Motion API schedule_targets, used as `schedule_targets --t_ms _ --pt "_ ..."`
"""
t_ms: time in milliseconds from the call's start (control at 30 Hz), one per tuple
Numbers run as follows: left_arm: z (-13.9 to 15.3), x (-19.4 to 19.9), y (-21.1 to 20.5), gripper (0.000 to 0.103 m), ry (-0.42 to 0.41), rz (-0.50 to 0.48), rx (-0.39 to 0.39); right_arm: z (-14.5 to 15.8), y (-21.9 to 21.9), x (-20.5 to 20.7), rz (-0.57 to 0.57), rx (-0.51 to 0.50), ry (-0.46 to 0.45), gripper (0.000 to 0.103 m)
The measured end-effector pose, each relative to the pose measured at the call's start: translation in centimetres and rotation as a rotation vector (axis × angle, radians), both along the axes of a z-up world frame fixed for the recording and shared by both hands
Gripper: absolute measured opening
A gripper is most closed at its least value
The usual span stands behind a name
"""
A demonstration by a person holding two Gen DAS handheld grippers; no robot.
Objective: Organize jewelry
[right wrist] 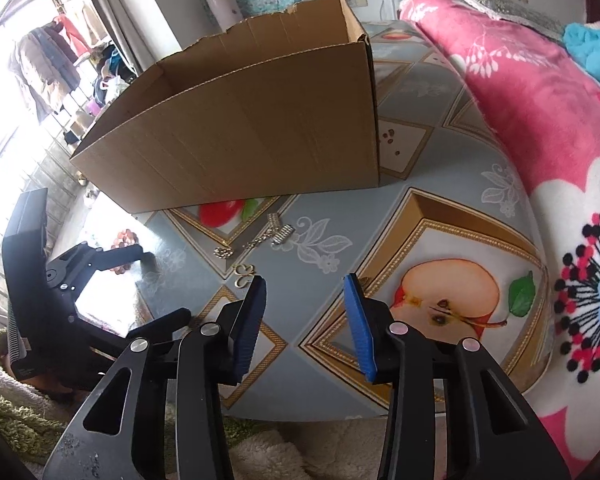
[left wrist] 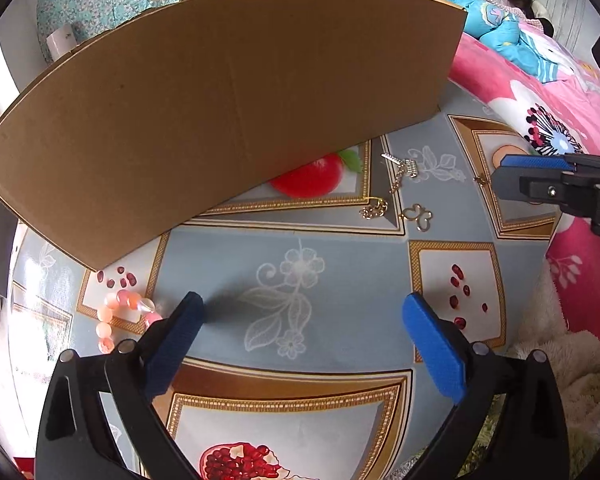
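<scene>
Left tool (left wrist: 302, 308) stands apart and empty over the tabletop (left wrist: 340, 272); the pink bead bracelet (left wrist: 120, 316) lies just beside its left finger. Right tool (right wrist: 305, 286), apart, empty, sits nearer the gold butterfly pendant (right wrist: 245, 274).

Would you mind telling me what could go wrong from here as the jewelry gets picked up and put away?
1. The gold butterfly pendant and gold chain lie flat and thin on the table; the right claw may slip off them.
2. The silver bracelet is beside the chain, so one pinch could drag both.
3. The pink bead bracelet sits right against the left claw near the table's edge and might get nudged off.
</scene>
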State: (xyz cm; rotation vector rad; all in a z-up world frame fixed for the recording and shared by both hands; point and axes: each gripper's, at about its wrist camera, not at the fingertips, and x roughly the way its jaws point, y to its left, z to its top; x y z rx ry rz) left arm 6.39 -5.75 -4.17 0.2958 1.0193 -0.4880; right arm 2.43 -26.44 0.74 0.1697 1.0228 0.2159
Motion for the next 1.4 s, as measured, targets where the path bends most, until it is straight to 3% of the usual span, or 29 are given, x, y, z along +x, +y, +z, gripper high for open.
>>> schedule_targets --t_ms 233,700,1400 --pt "0.0 -0.2 0.3 0.098 -0.009 -0.002 -0.003 -1.0 -0.4 0.4 -0.035 -0.104 0.011 0.031" --pt "0.0 -0.1 0.2 0.099 -0.013 0.000 0.002 -2.0 0.3 1.1 -0.038 -0.191 -0.014 0.012" --pt "-0.1 0.1 0.0 0.099 -0.015 0.013 0.005 -2.2 -0.2 0.9 -0.035 -0.173 -0.019 0.008"
